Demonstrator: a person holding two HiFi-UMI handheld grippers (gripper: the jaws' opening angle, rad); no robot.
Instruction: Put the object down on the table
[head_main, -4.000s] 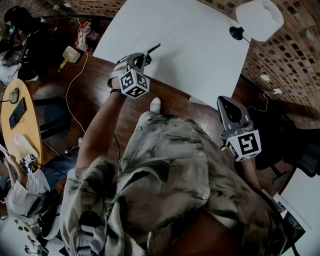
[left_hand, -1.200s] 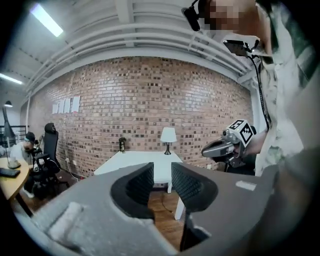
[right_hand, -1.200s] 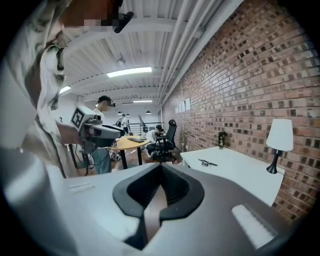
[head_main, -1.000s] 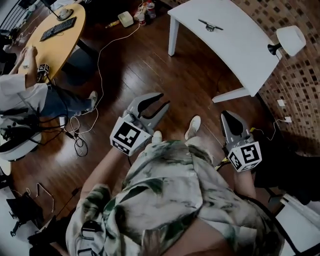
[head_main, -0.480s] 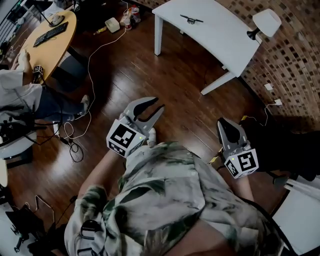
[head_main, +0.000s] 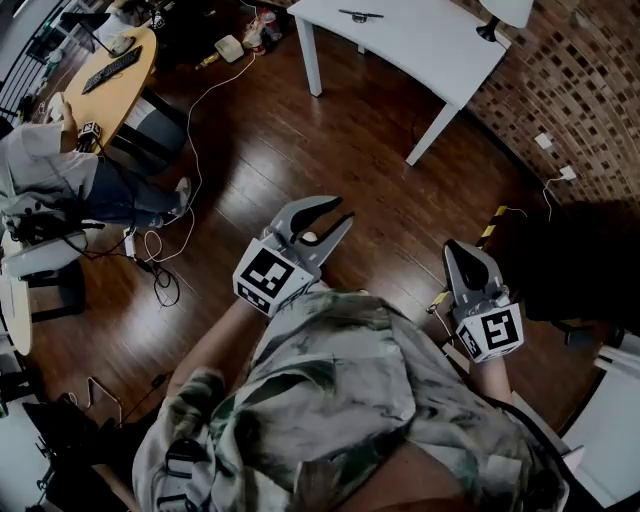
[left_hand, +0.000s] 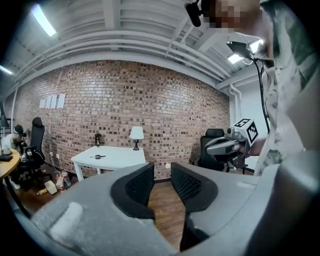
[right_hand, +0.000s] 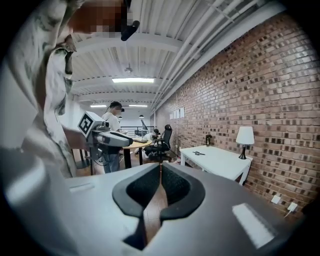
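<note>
"Head view, from the left: what have we got?" asks the first.

"A seated person (head_main: 50, 160) by a round wooden bench (head_main: 140, 60), with cables (head_main: 160, 285) loose on the floor. Then the left tool (head_main: 335, 215), held over the floorboards."

"Holding anything?"

"No. Left gripper view shows its jaws parted by a narrow gap, with only floor between them."

"And the dark object (head_main: 360, 15)?"

"Lying flat on the white bench (head_main: 420, 35), in from the edges, with only a lamp (head_main: 505, 10) sharing the top, off at the right end. It is well apart from both tools. It is too small to name more closely. Slender is all I can say."

"The right tool (head_main: 458, 252)?"

"Jaws pressed together and empty. Right gripper view confirms it: the 2 pads (right_hand: 175, 185) meet at the tips with nothing pinched."

"So the putting-down looks finished."

"I judge so. The object rests on the bench on its own, and neither tool is near it."

"Then what counts as doing it well from here?"

"Leave it alone. It sits flat, so it should not roll or tip. Reaching in to nudge it would only risk pushing it toward an edge. Keep both tools empty and clear of the bench legs, and mind those cables underfoot."
</note>
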